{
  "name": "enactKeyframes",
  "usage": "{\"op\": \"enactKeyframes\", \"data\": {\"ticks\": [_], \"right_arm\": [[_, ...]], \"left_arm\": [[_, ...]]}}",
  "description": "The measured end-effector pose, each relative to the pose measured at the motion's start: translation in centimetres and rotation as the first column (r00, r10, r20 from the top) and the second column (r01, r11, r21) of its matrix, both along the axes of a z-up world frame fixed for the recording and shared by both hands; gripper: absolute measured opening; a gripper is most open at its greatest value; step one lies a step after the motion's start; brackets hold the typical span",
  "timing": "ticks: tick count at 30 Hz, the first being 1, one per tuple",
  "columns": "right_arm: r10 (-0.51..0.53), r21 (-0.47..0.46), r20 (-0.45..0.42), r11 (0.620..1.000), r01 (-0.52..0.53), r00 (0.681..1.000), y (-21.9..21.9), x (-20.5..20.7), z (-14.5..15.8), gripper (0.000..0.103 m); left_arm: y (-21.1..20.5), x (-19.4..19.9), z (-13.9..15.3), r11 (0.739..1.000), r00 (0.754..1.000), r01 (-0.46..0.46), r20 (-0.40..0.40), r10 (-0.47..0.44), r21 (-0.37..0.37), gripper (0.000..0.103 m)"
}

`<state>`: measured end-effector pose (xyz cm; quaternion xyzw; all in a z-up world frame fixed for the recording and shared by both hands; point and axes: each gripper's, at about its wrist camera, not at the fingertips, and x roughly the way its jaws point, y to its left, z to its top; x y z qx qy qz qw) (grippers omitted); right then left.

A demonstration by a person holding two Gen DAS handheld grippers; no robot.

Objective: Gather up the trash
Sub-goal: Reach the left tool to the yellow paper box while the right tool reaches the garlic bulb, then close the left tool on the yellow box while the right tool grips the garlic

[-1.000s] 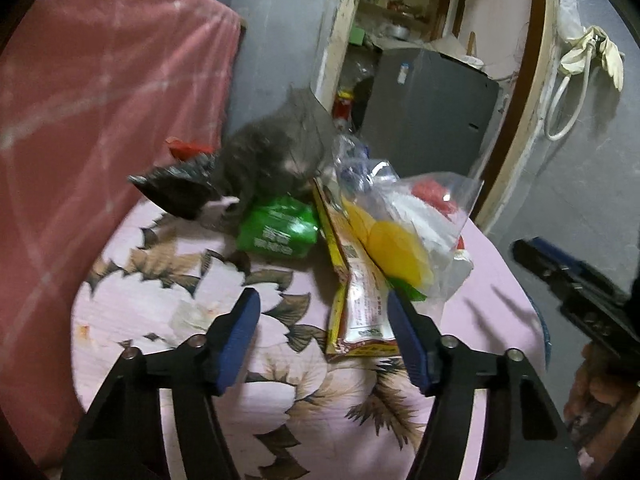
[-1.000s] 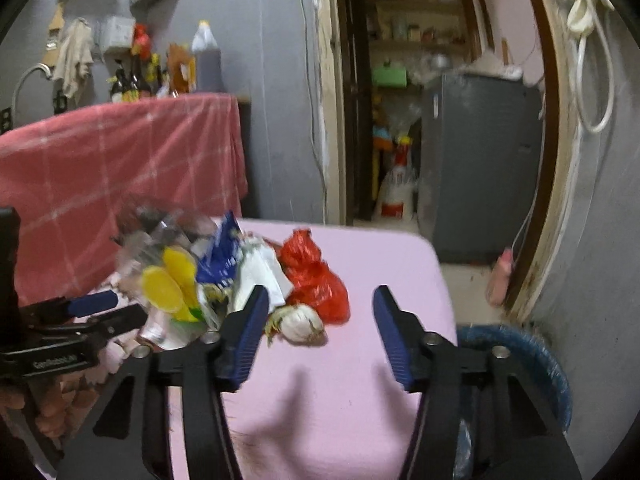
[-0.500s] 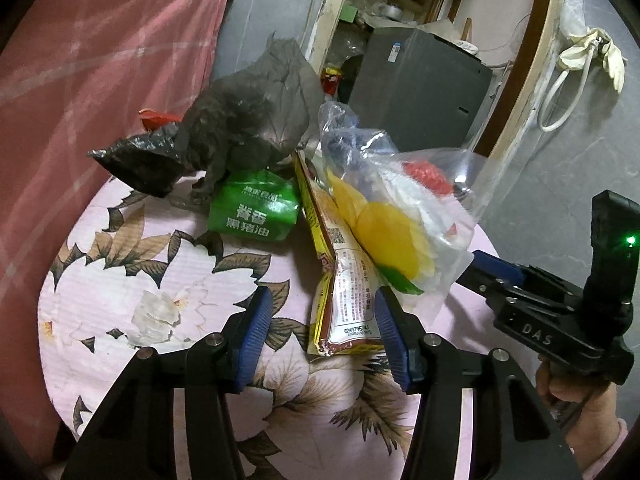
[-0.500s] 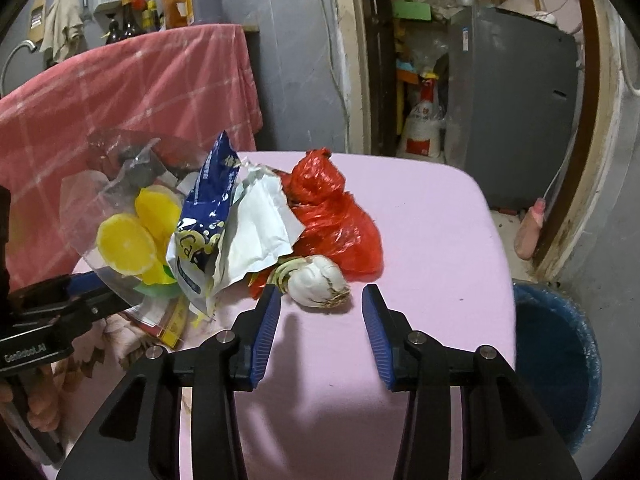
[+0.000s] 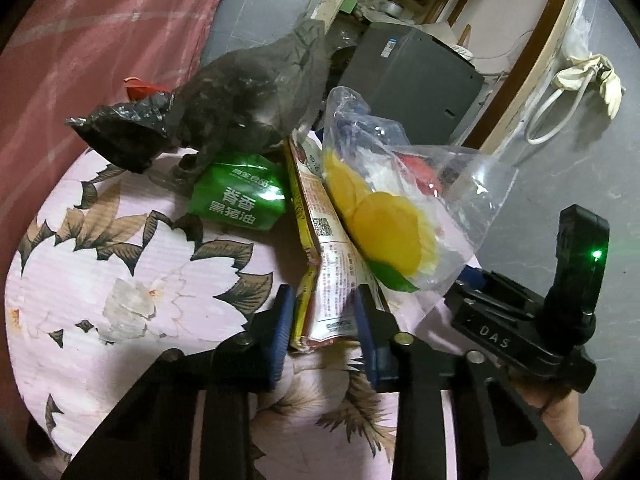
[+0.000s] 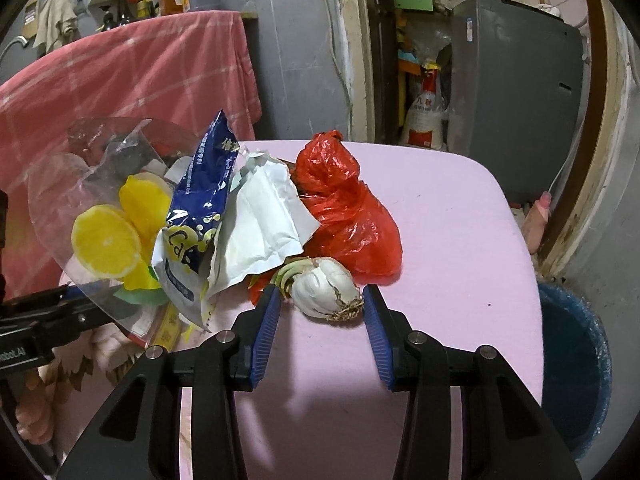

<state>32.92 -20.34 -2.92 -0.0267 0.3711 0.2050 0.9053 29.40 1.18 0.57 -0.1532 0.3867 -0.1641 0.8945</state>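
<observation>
Your left gripper (image 5: 322, 322) has come in from a wide spread a second ago, and its jaws are closing around the lower end of the yellow snack packet (image 5: 326, 280); the blue pads flank the packet but I cannot tell whether they press it yet. That suggests the first pick from the trash heap on the floral cloth (image 5: 120, 280) is nearly made. Beside the packet sit the green packet (image 5: 238, 200), the grey-black bags (image 5: 224, 120) and the clear bag with lemon slices (image 5: 384, 232).

Your right gripper (image 6: 318, 312) has dropped closer to the garlic bulb (image 6: 324, 286) and now holds at a narrowish gap, the bulb just ahead between the tips, not gripped.

Only the right wrist view shows the red bag (image 6: 348, 216), the blue wrapper (image 6: 204, 184), the white pouch (image 6: 260, 224) and the blue bin (image 6: 572, 380) on the floor beyond the table edge, probably your drop point. Only the left view shows the green packet and dark bags.
</observation>
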Motion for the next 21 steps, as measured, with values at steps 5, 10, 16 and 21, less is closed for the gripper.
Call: {"op": "enactKeyframes", "data": {"ticks": [5,10,16,21], "right_arm": [[-0.001,0.025,-0.001,1.000,0.001,1.000,-0.4,-0.3,-0.2,0.033],[0.001,0.047,0.009,0.999,-0.002,1.000,-0.8,-1.1,-0.4,0.028],[0.004,0.070,0.032,0.998,-0.007,0.999,-1.7,-2.8,0.2,0.027],[0.000,0.082,0.071,0.997,-0.005,0.997,-2.4,-4.4,0.8,0.027]], "left_arm": [[0.2,-0.6,0.7,1.000,1.000,-0.003,0.007,0.003,-0.025,0.016],[0.0,-1.4,1.3,1.000,1.000,-0.003,0.013,0.003,-0.025,0.012],[-0.7,-3.5,1.3,1.000,1.000,-0.015,0.024,0.016,-0.010,0.012],[-0.9,-5.8,1.5,0.999,0.996,-0.047,0.069,0.047,-0.006,0.011]]}}
